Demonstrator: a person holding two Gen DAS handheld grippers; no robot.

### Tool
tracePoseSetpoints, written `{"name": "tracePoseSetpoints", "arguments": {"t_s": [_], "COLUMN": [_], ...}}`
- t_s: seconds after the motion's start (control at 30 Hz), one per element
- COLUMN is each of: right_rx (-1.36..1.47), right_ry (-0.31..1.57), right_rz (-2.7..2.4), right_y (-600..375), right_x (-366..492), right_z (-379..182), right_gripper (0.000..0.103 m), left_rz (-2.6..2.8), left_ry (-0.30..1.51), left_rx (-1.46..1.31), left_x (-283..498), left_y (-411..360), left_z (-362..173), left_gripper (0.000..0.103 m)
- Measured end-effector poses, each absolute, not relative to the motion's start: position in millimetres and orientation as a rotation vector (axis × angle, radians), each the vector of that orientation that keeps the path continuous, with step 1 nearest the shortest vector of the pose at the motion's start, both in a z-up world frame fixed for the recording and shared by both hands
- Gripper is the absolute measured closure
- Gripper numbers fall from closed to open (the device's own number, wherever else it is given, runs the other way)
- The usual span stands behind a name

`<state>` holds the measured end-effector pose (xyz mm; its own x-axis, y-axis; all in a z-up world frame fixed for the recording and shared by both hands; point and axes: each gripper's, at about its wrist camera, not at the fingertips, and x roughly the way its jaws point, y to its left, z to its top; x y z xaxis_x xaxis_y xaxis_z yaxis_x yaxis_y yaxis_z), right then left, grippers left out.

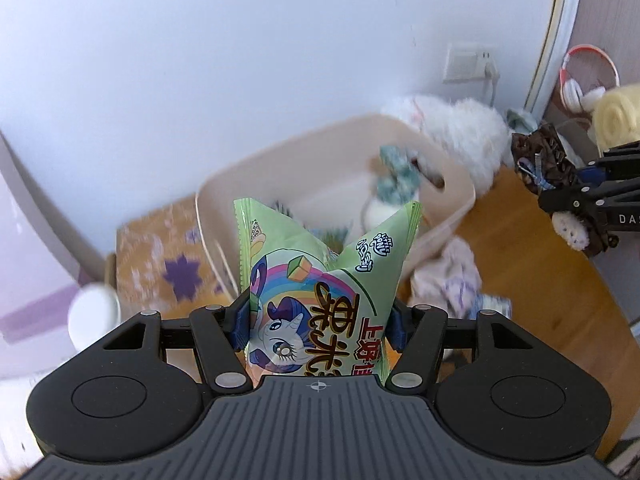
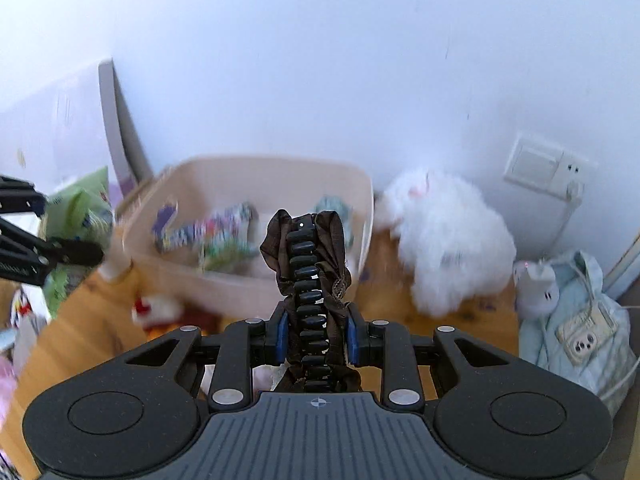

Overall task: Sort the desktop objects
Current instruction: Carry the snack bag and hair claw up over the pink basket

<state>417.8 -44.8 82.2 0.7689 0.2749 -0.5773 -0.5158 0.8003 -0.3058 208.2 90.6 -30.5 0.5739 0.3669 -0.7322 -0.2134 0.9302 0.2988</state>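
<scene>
My left gripper (image 1: 318,320) is shut on a green snack bag (image 1: 316,280) printed with a cartoon pony, held up above the wooden desk (image 1: 540,280). Behind the bag stands a beige plastic bin (image 1: 320,168) with several small items inside. My right gripper (image 2: 316,336) is shut on a black hair claw clip wrapped in brown fabric (image 2: 308,264), also raised over the desk. The same bin (image 2: 248,184) lies ahead of it. The right gripper with its clip (image 1: 540,160) shows at the right edge of the left wrist view; the left gripper with the green bag (image 2: 76,208) shows at the left edge of the right wrist view.
A fluffy white plush (image 2: 444,240) sits right of the bin against the wall. A light blue bundle with a power strip (image 2: 580,320) lies at the far right. A patterned box (image 1: 160,256) and a white cup (image 1: 94,316) stand left of the bin. Crumpled cloth (image 1: 452,280) lies on the desk.
</scene>
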Motion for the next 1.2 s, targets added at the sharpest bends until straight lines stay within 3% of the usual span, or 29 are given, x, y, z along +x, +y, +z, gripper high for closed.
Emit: {"name": "tracePoseSetpoints", "arguments": {"t_s": [0.33,0.57,1.2], "right_rx": [-0.443,-0.433,-0.407], "right_ry": [0.453,0.46,0.608], "right_rz": [0.445,0.431,0.353], "right_y": [-12.6,10.2,47.6], "right_x": [444.1,478.6,567.4], "right_z": [118.6,120.9,43.4], "right_gripper": [0.077,0.077,0.077], "left_rz": [0.358,0.419,0.614], "left_ry": [0.858,0.871,1.01], "left_rx": [0.268,0.207,0.118], "left_x": [268.5,311.4,337.0], "left_y": [97.0,109.3,152.5], "left_z": [-18.9,-39.0,-105.9], "left_gripper": [0.04,0.04,0.038]}}
